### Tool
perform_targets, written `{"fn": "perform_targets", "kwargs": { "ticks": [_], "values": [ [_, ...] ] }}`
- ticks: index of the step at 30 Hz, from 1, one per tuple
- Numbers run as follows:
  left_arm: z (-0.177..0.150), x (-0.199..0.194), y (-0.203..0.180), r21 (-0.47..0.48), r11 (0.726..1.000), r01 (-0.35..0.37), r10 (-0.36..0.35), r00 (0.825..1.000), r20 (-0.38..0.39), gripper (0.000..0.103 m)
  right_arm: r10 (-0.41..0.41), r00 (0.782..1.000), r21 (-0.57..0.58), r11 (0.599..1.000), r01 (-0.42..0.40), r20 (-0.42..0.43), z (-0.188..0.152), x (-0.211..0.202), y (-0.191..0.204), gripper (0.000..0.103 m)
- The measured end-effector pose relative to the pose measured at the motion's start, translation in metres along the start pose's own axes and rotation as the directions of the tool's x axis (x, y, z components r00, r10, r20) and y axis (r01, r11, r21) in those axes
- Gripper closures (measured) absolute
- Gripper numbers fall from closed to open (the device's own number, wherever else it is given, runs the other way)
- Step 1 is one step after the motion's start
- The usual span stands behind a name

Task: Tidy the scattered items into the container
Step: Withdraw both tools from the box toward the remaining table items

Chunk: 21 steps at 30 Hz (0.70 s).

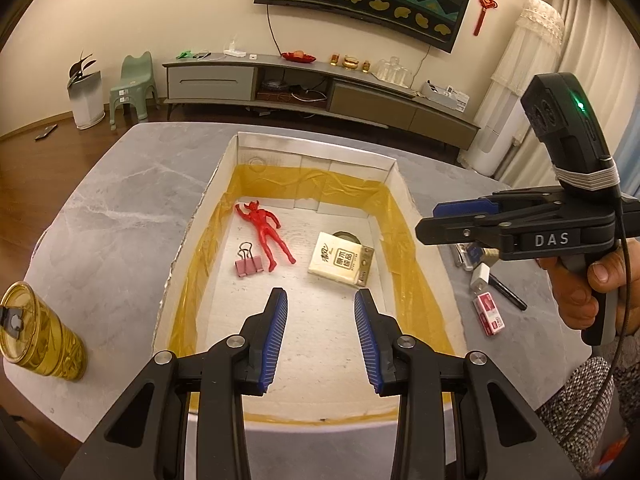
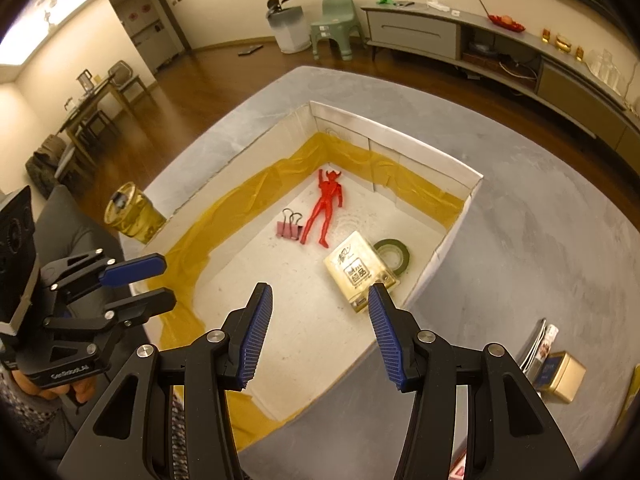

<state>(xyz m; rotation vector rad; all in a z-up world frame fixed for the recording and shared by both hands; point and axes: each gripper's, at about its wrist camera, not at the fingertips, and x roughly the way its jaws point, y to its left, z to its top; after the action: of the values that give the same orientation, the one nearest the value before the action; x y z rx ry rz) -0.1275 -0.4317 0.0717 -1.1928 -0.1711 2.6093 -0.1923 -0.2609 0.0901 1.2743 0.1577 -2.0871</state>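
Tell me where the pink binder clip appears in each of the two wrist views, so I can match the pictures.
Left wrist view: the pink binder clip lies on the box floor, left of centre, beyond the left finger.
Right wrist view: the pink binder clip lies near the picture's centre, deeper in the box.
Shared landmark: the red toy figure lies right beside the clip, on its right, in both views.

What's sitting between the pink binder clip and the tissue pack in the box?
The red toy figure's legs, beside the pink binder clip; then bare box floor up to the tissue pack. The left wrist view shows it.
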Motion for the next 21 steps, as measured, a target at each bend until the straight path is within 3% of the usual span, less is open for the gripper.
{"fn": "perform_targets", "kwargs": {
  "ticks": [21],
  "values": [
    [-0.013, -0.027, -0.064, 0.030, 0.998, 0.055, -0.055, 0.998, 0.021, 0.066, 0.084, 0.987, 0.049, 0.995, -0.092, 0.133, -0.064, -0.072, -0.027, 0.049]
  ]
}}
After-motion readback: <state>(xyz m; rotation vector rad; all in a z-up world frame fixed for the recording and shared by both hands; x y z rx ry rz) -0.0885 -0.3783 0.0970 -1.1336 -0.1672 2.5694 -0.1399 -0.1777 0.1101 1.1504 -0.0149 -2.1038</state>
